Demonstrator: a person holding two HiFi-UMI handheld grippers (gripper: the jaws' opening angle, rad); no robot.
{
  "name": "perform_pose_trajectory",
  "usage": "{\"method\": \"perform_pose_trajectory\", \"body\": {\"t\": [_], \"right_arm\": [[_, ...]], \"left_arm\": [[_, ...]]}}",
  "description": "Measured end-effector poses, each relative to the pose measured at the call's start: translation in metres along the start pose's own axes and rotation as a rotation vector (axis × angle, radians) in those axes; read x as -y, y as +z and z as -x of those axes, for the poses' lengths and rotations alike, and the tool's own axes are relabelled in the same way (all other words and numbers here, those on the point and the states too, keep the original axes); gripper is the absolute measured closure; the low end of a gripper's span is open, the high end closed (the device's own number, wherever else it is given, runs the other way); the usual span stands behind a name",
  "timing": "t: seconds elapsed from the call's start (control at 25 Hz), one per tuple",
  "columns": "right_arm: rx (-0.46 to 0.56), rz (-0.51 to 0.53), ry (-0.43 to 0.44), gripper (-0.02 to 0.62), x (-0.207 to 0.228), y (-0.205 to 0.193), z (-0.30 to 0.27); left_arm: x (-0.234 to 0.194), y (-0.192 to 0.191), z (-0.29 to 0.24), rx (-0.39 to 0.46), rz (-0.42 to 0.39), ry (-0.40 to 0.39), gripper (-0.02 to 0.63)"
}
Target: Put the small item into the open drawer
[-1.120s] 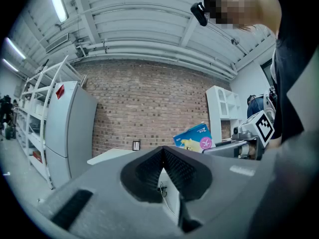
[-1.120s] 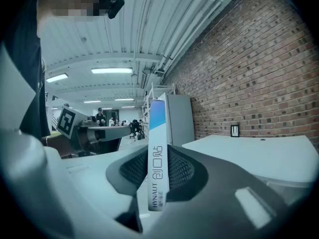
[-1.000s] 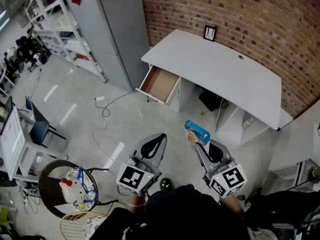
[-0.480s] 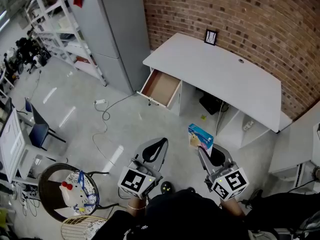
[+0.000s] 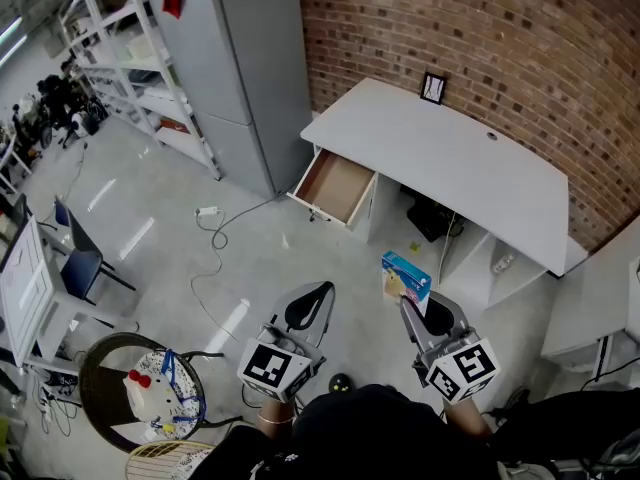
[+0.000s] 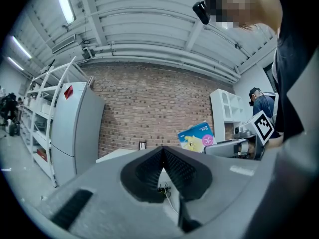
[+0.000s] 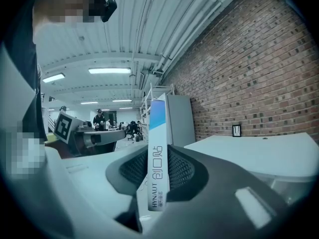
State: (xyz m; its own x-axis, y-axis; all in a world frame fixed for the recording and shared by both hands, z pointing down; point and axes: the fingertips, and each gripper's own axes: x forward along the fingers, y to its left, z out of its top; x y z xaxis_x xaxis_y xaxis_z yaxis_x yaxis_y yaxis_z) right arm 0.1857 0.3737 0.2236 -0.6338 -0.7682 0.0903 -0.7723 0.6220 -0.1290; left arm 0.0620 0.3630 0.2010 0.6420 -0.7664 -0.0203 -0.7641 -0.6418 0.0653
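My right gripper [image 5: 412, 306] is shut on a small blue and white box [image 5: 404, 274], held upright on its narrow edge [image 7: 157, 156] between the jaws. It hangs over the floor in front of the white desk [image 5: 450, 160]. The open wooden drawer [image 5: 337, 185] sticks out of the desk's left end, up and to the left of the box. My left gripper [image 5: 309, 301] is shut with nothing in it [image 6: 162, 166], held low beside the right one. From the left gripper view the box [image 6: 196, 135] shows to the right.
A grey cabinet [image 5: 250, 58] stands left of the desk against the brick wall. A cable [image 5: 205, 243] trails across the floor. A small picture frame [image 5: 433, 87] stands at the desk's back edge. A round basket [image 5: 150, 393] with a toy sits bottom left.
The view has shifted, so desk and drawer sit lower and further right in the frame. Both grippers and the box keep their hold and pose.
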Motion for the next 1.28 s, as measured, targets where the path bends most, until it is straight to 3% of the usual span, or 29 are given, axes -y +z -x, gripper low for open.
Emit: {"method": "perform_pose_trajectory", "body": {"t": [0.36,0.56,0.92,1.28], "right_arm": [[-0.001,0.012,-0.002,0.503,-0.019,0.0,-0.024],[-0.004,0.003,-0.009,0.502,-0.023,-0.002,-0.025],[-0.013,-0.003,-0.032,0.502,-0.005,-0.006,-0.026],[0.004,-0.009,0.022,0.502,0.024,0.004,-0.066]], "left_arm": [[-0.031,-0.001,0.021,0.022,0.021,0.02,0.614],[-0.038,-0.008,0.024,-0.021,0.021,0.026,0.614],[-0.038,-0.012,0.01,0.002,0.026,0.005,0.614],[-0.07,-0.005,-0.011,-0.013,0.013,0.088,0.614]]}}
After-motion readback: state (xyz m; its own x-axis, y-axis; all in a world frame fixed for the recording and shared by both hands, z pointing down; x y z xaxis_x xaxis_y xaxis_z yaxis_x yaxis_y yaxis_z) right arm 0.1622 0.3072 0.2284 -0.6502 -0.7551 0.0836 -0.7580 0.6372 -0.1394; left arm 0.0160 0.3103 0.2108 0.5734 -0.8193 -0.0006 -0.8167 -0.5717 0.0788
